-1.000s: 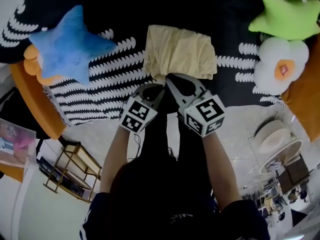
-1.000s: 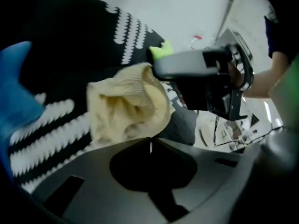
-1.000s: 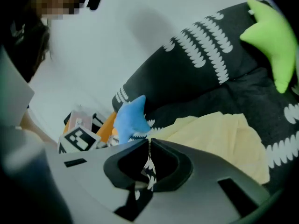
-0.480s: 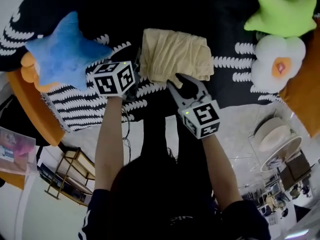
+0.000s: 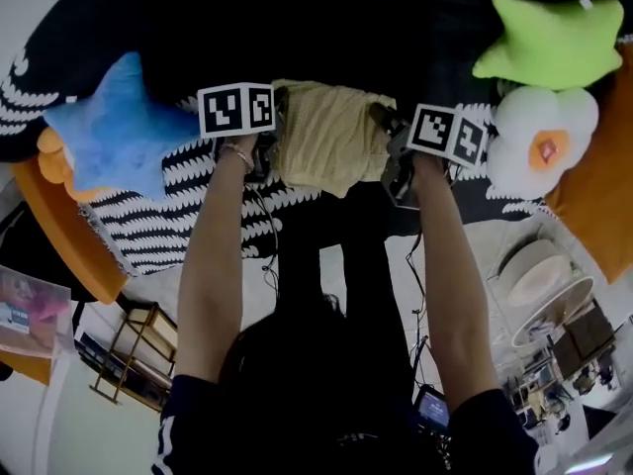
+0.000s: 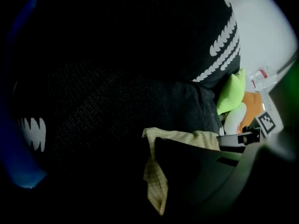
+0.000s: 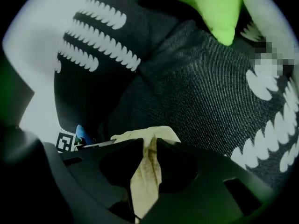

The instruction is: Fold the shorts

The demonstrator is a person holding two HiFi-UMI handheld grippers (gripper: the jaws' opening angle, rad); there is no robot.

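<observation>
The pale yellow shorts (image 5: 331,146) lie folded in a small bundle on the black and white blanket (image 5: 198,206). My left gripper (image 5: 275,144) is at their left edge and its jaws have just been opening. In the left gripper view a strip of the shorts (image 6: 156,185) hangs along one jaw of that gripper (image 6: 150,139); the other jaw is lost in the dark. My right gripper (image 5: 388,132) is at the right edge. Its jaws have just been closing. In the right gripper view they (image 7: 148,143) pinch a fold of the shorts (image 7: 145,176).
A blue star cushion (image 5: 114,132) lies just left of my left hand. A green star cushion (image 5: 554,38) and a white flower cushion (image 5: 539,142) lie to the right. An orange seat edge (image 5: 69,236) runs along the near left. The person's legs stand below the shorts.
Both grippers left the near edge of the shorts and moved apart, the left one first, to the left and right sides. The right jaws now have cloth between them.
</observation>
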